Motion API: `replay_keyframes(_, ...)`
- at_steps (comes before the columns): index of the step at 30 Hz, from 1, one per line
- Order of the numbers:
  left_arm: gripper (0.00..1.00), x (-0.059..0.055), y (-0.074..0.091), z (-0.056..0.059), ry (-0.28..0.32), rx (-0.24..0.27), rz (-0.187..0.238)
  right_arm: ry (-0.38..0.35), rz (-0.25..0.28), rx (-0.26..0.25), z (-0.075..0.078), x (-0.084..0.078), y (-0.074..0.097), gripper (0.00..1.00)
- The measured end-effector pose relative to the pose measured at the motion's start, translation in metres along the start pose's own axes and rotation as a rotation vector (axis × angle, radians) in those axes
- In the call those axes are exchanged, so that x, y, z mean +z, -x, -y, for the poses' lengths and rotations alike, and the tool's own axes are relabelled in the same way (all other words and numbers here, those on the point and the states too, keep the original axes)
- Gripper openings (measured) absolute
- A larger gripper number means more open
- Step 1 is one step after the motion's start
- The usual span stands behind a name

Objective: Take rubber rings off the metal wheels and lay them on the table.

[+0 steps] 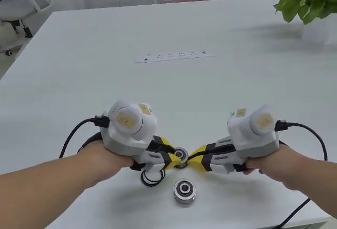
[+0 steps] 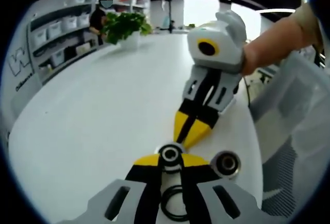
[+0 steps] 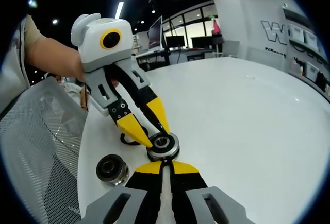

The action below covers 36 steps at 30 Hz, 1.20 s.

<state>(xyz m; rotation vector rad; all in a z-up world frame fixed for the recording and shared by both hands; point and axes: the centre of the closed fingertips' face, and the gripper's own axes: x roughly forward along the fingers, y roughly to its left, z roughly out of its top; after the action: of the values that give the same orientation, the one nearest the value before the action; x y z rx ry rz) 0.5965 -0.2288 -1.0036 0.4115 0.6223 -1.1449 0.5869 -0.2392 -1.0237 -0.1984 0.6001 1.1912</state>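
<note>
A small metal wheel (image 1: pixel 181 153) with a dark rubber ring on its rim hangs just above the white table (image 1: pixel 174 87), and my left gripper (image 1: pixel 176 158) is shut on it. In the left gripper view the wheel (image 2: pixel 170 154) sits between the yellow tips. My right gripper (image 1: pixel 194 155) faces it from the right, jaws shut, its tips (image 3: pixel 165 166) touching the wheel's rim (image 3: pixel 163 145). Whether they pinch the ring is hidden. A second wheel (image 1: pixel 185 191) lies on the table just in front. Loose black rubber rings (image 1: pixel 151 177) lie under the left gripper.
A white power strip (image 1: pixel 175 56) lies across the middle of the table. A potted plant (image 1: pixel 308 0) stands at the far right corner. An office chair (image 1: pixel 21 2) is past the far left edge. The near table edge (image 1: pixel 253 223) runs close below the grippers.
</note>
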Motion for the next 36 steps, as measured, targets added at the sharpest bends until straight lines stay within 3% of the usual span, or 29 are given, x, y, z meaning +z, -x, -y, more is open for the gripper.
replay_keyframes(9,0.14,0.001,-0.002,0.001,-0.009,0.022,0.002,-0.005,-0.019,-0.008,0.001,-0.001,0.0,0.0)
replay_keyframes(18,0.13,0.0,-0.003,0.001,-0.014,0.052,0.0,-0.096,-0.029,-0.039,0.004,-0.001,0.0,0.0)
replay_keyframes(30,0.12,-0.001,-0.004,0.004,-0.025,0.075,-0.015,-0.29,0.052,-0.038,0.004,0.003,0.01,0.0)
replay_keyframes(36,0.12,-0.001,-0.004,0.007,-0.016,0.081,-0.016,-0.312,0.066,-0.042,0.003,0.003,0.012,0.0)
